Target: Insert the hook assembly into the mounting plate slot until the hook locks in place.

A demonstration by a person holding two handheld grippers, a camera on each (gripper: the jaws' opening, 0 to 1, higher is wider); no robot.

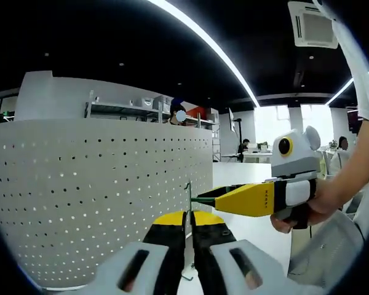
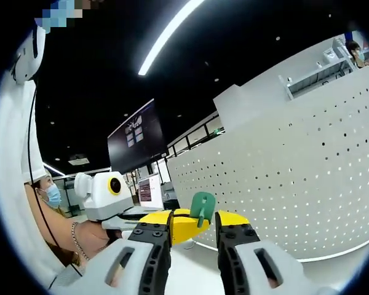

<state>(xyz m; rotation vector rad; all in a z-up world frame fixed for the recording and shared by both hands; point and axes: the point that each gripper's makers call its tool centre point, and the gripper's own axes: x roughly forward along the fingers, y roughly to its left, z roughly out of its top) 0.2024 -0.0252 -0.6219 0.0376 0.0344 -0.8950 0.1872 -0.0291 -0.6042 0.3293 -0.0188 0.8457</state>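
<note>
Your left tool (image 1: 189,228) clenches the thin green plate (image 1: 188,203) upright beside the dotted panel (image 1: 98,196); your right tool (image 2: 194,228) reaches level, gripping the green hook (image 2: 202,207).

My left gripper (image 1: 188,230) nearly closed, jaws upright; my right gripper (image 1: 200,198) comes in sideways, hand (image 1: 307,212) gripping its handle.

White perforated panel (image 1: 98,196), ceiling light strip (image 1: 203,43), dark wall screen (image 2: 138,144)
</note>
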